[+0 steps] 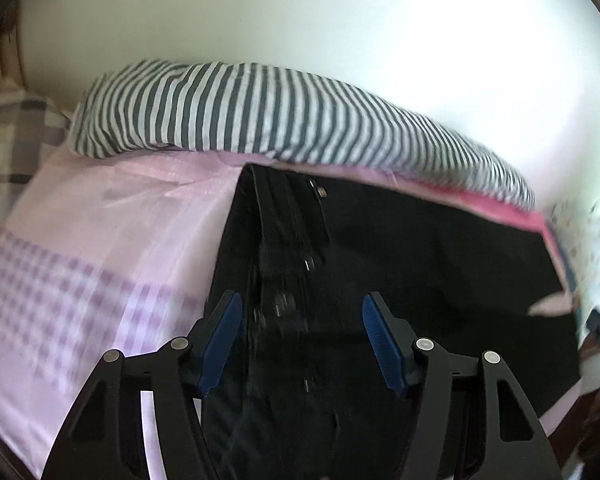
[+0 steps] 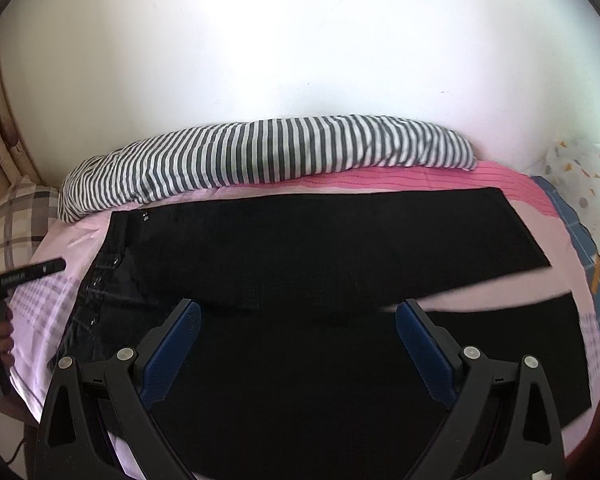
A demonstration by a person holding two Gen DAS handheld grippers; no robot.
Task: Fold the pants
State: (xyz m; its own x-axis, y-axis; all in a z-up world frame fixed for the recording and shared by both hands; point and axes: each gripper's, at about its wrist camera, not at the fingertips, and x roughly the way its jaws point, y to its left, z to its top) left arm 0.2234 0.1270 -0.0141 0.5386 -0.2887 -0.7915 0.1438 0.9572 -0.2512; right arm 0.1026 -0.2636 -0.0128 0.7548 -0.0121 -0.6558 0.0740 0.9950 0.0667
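Observation:
Black pants (image 2: pixel 320 248) lie flat across a pink bed sheet (image 2: pixel 60 300), waistband to the left, both legs running right with a gap between them at the far right. In the left wrist view the pants (image 1: pixel 400 248) show their waistband (image 1: pixel 284 232) with buttons. My left gripper (image 1: pixel 302 312) is open, hovering over the waistband, blue pads either side of it. My right gripper (image 2: pixel 298 316) is open, above the near leg, holding nothing. The left gripper's body (image 2: pixel 24 274) shows at the left edge of the right wrist view.
A grey-and-white striped pillow (image 2: pixel 260 156) lies along the back against a white wall. A plaid cushion (image 2: pixel 16 216) sits at the back left. A blue patterned cloth (image 2: pixel 580 236) and a white dotted cloth (image 2: pixel 588 176) lie at the right. The bed edge runs along the left.

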